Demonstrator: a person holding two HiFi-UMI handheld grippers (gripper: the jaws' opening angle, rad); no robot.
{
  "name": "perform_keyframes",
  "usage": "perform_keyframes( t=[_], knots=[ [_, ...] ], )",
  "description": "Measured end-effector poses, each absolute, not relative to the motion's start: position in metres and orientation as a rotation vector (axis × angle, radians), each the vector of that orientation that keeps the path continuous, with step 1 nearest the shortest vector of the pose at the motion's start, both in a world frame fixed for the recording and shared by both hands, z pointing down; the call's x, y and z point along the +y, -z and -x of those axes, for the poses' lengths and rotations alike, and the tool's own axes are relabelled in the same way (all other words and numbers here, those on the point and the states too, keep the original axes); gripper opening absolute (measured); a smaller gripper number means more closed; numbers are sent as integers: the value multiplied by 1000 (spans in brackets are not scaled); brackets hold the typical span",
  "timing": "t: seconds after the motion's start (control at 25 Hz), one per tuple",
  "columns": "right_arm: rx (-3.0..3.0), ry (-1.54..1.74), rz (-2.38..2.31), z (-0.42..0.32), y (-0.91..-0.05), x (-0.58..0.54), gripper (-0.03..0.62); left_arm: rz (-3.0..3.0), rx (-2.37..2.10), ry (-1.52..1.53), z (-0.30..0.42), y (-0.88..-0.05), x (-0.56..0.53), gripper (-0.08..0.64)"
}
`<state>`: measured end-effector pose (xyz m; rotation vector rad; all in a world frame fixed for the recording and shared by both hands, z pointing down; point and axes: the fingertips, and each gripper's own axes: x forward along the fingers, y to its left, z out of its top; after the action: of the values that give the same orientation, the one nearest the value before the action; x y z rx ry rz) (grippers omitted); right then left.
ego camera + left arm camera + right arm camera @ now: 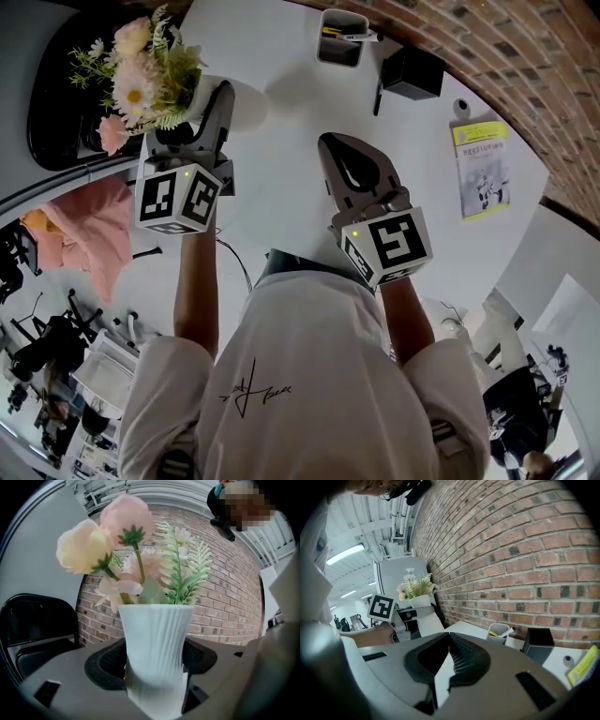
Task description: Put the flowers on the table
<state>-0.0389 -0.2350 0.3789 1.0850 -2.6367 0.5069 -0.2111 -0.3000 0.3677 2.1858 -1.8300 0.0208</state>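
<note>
With the left hand-held gripper pinching the vase at its waist and the right hand-held gripper pressed together and empty, keep the vase's long axis near upright, flowers pointing up, carry it inward from the table edge, and lower it base-flat before releasing.

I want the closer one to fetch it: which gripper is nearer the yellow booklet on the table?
Right. The right gripper hangs over mid-table, left of the booklet; the left gripper, holding the vase, is farther left.
</note>
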Motion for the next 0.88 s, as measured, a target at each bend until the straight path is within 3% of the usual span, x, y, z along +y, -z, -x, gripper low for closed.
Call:
perform_keyframes(
  t=[0.88],
  knots=[
    [-2604,-618,-1107,18,-407,-262,25,-2208,-1841,-61,200,-379,-356,344]
  ],
)
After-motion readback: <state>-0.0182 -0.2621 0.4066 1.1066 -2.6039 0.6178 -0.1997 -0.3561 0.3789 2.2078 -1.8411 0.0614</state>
